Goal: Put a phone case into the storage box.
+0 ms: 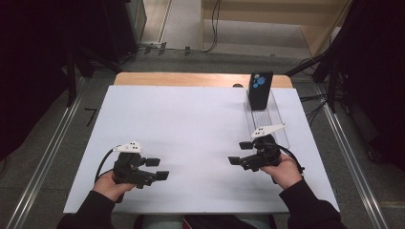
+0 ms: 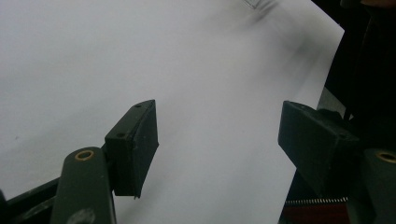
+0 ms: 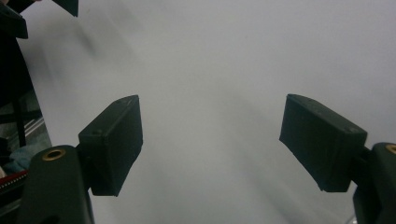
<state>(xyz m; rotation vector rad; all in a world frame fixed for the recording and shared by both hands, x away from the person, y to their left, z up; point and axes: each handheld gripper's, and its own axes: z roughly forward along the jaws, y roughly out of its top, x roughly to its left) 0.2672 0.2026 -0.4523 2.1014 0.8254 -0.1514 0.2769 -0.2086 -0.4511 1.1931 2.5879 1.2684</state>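
Near 7 o'clock on the white table top [image 1: 191, 124]: left gripper [image 1: 156, 169], held low in a hand [image 1: 111, 185], jaws spread wide, nothing between them, pointing toward 3 o'clock. At 5 o'clock: right gripper [image 1: 239, 160], likewise gaping and empty, aimed back toward 9 o'clock, so both tools face each other across bare surface. Looks like a neutral ready stance, well apart from any object.

At 1 o'clock, far side: black box with blue dots [image 1: 260, 89], standing upright at the far end of a clear plastic tray [image 1: 282, 129], touching it. Probably stood on end to offer flat sides for a pinch. Tray runs lengthwise toward the right hand [image 1: 285, 172], nearest that side; right gripper judged the likelier to reach.

Left gripper view: pads [image 2: 135, 144] wide over plain white. Right gripper view: same, pads [image 3: 114, 140] wide, nothing held.
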